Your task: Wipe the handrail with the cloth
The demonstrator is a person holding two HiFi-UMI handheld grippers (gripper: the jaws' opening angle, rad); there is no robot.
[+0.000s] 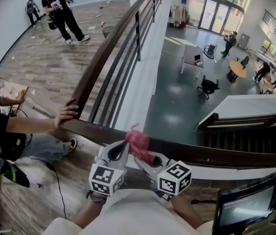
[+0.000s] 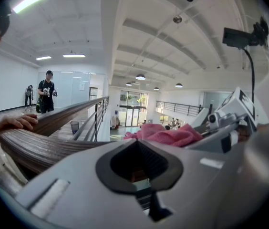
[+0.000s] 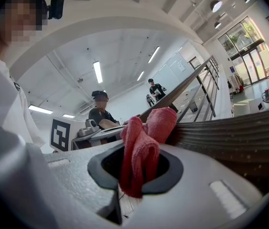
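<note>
Right gripper point(image 1: 146, 159) has its jaws clamped on the pink cloth point(image 3: 143, 149). A fold hangs down through the gap and the rest is bunched ahead of the tips, against the top of the wooden handrail point(image 1: 211, 155). Left gripper point(image 1: 121, 151) has its jaws pressed together with nothing in them, tips just left of the cloth, rail straight ahead of them too. My read: the wipe is only starting, with the cloth sitting on one spot near the corner where the two rail runs meet. To do it well, I'd keep the right jaws tight and push the wad down so it flattens onto the wood rather than riding on one ridge. Then drag along the rail's length in one steady line, tips angled slightly down so cloth touches the wood and jaw plastic doesn't. The wad is narrow compared with the rail, so the top and inner edge probably need separate passes. The left jaws could pin the loose end if it starts to roll. Watch out: another person's hand point(image 1: 67, 115) rests on the rail off to the left of both jaws, so I'd go right first or stop short of it.
</note>
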